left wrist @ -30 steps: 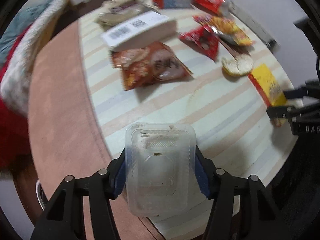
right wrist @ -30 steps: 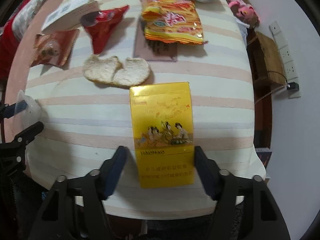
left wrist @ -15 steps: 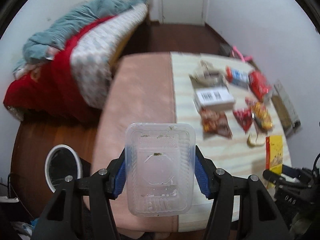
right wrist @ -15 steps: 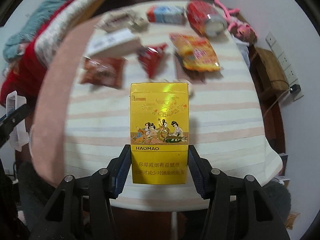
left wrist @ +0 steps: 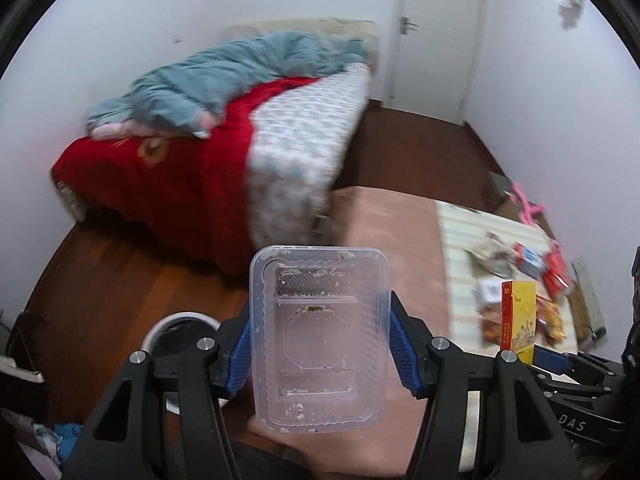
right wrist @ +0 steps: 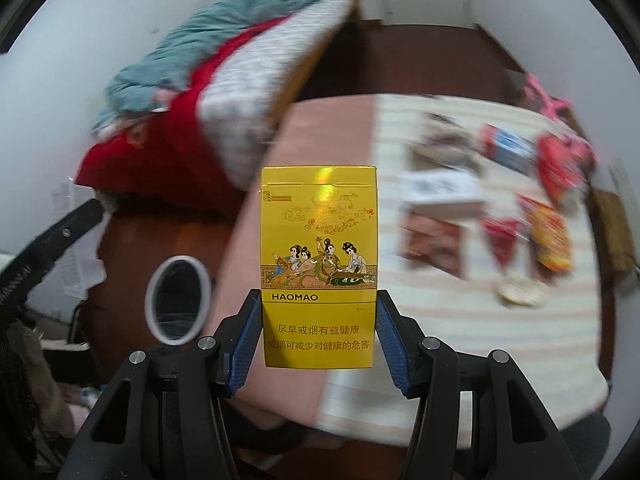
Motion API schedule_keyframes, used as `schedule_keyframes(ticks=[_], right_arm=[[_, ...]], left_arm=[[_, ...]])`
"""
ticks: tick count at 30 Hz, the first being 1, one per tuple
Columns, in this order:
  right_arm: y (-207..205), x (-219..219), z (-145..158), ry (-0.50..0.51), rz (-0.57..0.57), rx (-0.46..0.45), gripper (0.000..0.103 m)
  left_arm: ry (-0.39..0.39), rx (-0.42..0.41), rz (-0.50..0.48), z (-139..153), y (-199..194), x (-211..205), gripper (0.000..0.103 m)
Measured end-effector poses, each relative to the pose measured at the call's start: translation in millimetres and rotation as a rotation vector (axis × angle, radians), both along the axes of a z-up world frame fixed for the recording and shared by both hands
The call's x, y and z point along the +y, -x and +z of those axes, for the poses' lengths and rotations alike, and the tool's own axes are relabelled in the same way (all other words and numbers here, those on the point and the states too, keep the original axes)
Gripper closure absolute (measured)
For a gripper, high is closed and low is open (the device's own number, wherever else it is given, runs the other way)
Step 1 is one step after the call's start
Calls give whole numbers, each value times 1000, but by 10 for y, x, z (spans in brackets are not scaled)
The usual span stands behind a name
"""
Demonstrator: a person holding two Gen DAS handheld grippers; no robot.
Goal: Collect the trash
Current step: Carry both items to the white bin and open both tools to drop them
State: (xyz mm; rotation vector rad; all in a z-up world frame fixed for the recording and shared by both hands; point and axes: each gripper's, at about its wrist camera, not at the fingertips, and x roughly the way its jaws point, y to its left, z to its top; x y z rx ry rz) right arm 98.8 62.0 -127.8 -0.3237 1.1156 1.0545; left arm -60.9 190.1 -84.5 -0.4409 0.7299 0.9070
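The left hand-held gripper (left wrist: pixel 320 344) squeezes a clear, ridged plastic tray (left wrist: pixel 319 336). The right hand-held gripper (right wrist: pixel 318 340) squeezes a shiny yellow cigarette box (right wrist: pixel 319 268). Both are now higher above the striped worktop (right wrist: pixel 460 344).

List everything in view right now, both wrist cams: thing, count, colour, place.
plastic tray: 1, clear, food residue inside, clamped in left claw
cigarette pack: 1, yellow, clamped in right claw
bin: 1, white rim, dark inside, on the floor beside the table
table: 1, striped cloth on one part, pink on the other
snack wrappers: several, red and orange, on the striped cloth; blurred, count unsure
white box: 1, on the striped cloth
bed: 1, red and patterned covers, by the wall
blanket: 1, grey-blue, bunched on the bed
door: 1, white, far wall
left claw: black, blue pads, shut on the tray
right claw: black, blue pads, shut on the pack
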Motion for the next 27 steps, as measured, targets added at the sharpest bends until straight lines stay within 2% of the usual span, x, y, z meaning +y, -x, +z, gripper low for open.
schedule_keyframes(ticks=[6, 9, 12, 16, 17, 22, 27], right_arm=[[709, 1003, -97, -4, 157, 56, 46], [1083, 1524, -308, 25, 238, 80, 46], [1429, 1961, -604, 65, 312, 106, 46], [1901, 2503, -1101, 150, 396, 126, 46], [2001, 2632, -1253, 178, 412, 135, 46], [2361, 3142, -1942, 295, 451, 197, 46], [2557, 3495, -2413, 374, 462, 208, 46]], left_arm=[[20, 20, 146, -199, 671, 647, 48], [57, 25, 210, -387, 1004, 970, 48], [126, 20, 261, -663, 1320, 1296, 48], [281, -12, 302, -1175, 1661, 1707, 48], [343, -26, 300, -1344, 1737, 1813, 48], [546, -62, 321, -2067, 1996, 2186, 47], [657, -69, 355, -2544, 2117, 2383, 46]])
